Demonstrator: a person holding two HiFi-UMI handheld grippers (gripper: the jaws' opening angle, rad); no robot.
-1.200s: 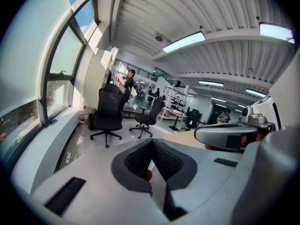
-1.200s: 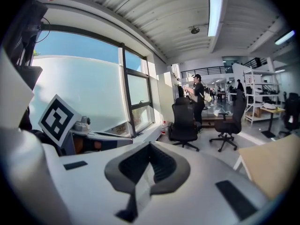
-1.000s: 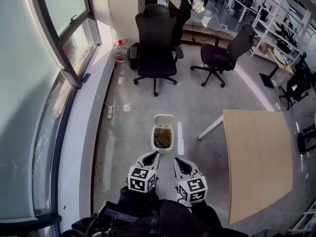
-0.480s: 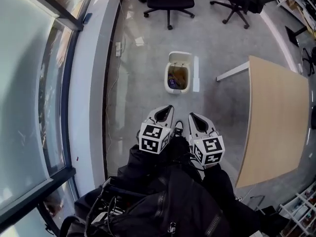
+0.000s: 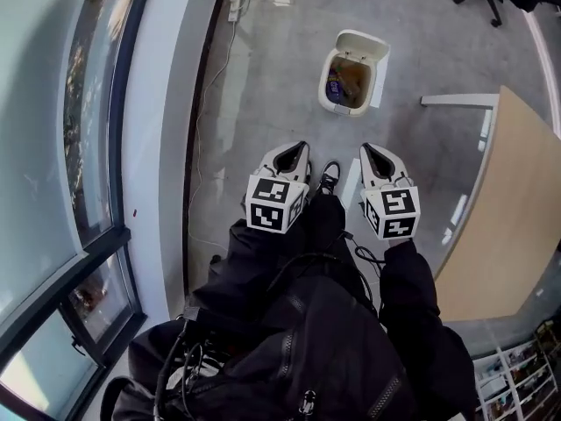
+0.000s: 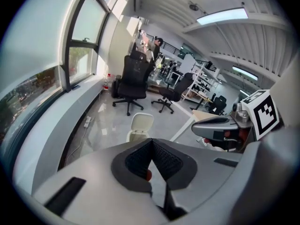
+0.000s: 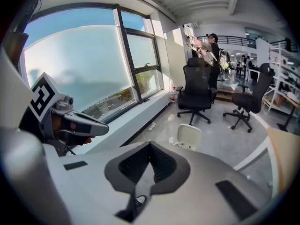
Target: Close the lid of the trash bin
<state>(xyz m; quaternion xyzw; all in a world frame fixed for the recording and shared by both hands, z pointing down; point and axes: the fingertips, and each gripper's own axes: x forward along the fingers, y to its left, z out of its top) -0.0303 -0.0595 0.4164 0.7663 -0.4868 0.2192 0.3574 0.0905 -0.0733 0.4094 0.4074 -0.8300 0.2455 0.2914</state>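
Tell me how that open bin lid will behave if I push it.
The lid looks like thin plastic standing upright, so it likely swings down with a light push. The trash bin seems small and light; on the glossy floor it may slide or tip if shoved sideways.

trash bin (image 5: 326, 82): reading as smooth cream plastic with a slight sheen; lid (image 5: 365, 45) showing the same finish
floor (image 5: 263, 121): grey, polished, throwing back soft light patches
table (image 5: 513, 209): top showing pale wood grain, matt
left hand-held gripper (image 5: 300, 146), right hand-held gripper (image 5: 367, 148): shells looking like smooth light-grey plastic, satin
pads (image 6: 166, 161): black, ribbed, looking rubbery, matt
marker cube (image 5: 270, 204): showing flat black-on-white print, no glare
jacket (image 5: 307, 349): black cloth, matt, creasing
window (image 5: 44, 103): glass glaring, glossy
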